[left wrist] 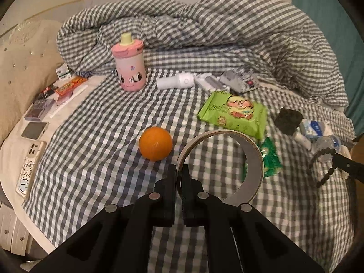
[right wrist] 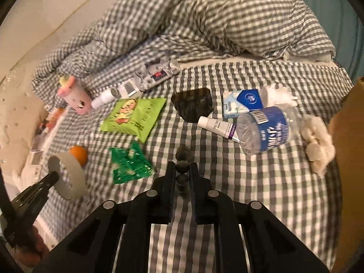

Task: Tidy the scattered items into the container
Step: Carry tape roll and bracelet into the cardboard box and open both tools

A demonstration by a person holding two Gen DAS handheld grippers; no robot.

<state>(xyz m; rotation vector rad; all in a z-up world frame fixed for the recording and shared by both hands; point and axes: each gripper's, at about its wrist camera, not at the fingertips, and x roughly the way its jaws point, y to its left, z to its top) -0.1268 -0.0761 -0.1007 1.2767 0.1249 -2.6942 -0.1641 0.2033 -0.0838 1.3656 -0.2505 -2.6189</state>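
My left gripper (left wrist: 179,170) is shut on the rim of a grey tape roll (left wrist: 254,166), held a little above the checked bedsheet; from the right wrist view the same tape roll (right wrist: 72,177) hangs at the lower left. My right gripper (right wrist: 182,166) is shut on a black bead bracelet (right wrist: 182,154), whose beads sit between the pads. In the left wrist view that bracelet (left wrist: 320,168) dangles from the right gripper (left wrist: 336,158) at the right edge. A brown cardboard box (right wrist: 350,136) shows at the far right.
On the sheet lie an orange (left wrist: 155,143), a pink bottle (left wrist: 129,66), a green snack bag (right wrist: 134,116), a green packet (right wrist: 129,166), a black box (right wrist: 193,107), a water bottle (right wrist: 266,129), a tissue pack (right wrist: 241,102) and a cream tube (right wrist: 216,125). A bunched duvet (left wrist: 216,27) fills the back.
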